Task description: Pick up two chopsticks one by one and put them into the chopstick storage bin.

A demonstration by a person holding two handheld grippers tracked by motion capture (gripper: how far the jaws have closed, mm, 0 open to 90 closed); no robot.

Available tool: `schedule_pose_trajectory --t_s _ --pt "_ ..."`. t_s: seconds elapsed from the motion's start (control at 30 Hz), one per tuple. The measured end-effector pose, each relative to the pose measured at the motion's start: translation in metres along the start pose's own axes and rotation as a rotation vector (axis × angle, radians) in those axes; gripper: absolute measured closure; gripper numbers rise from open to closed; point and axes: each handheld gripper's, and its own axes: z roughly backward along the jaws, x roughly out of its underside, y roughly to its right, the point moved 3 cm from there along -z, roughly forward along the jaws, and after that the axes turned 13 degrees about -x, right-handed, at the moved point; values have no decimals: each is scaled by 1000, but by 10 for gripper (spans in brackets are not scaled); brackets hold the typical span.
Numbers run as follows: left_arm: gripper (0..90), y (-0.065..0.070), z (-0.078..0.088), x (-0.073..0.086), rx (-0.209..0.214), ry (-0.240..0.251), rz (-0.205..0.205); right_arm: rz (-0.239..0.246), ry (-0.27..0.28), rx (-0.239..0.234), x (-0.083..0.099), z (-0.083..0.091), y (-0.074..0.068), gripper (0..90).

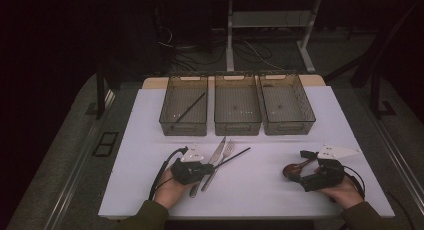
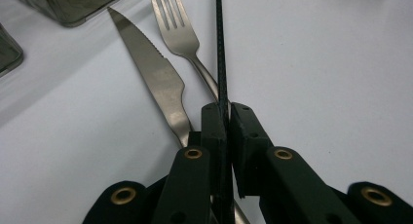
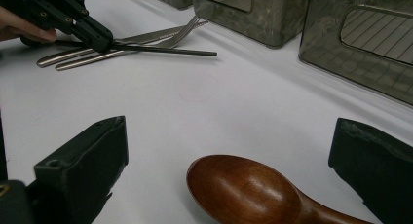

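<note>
The thin black chopstick [image 2: 220, 48], judged light, stiff and slippery, is pinched near its end by the left gripper [image 2: 224, 112], tip towards twelve o'clock, while the right gripper [image 3: 229, 151] is spread around the wooden spoon [image 3: 243, 190].

1. the worktop [image 1: 260, 190] is plain white.
2. the three bins [image 1: 237, 110] are smoky, see-through grey with a fine ribbed pattern on their floors.
3. the chopstick [image 2: 220, 53] is black with a faint woven texture.
4. the knife [image 2: 156, 83] and the fork [image 2: 178, 29] are shiny silver steel.
5. the spoon [image 3: 248, 192] is glossy reddish-brown wood.
6. the left gripper [image 2: 227, 121] and the right gripper [image 3: 229, 151] are matt black, with brass-coloured rivets on the left one.
</note>
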Motion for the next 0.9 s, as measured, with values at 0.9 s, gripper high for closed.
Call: schedule_pose_trajectory --t_s 0.9 --pt "848 -6 17 -11 71 28 58 2 1 -2 0 0 0 3"
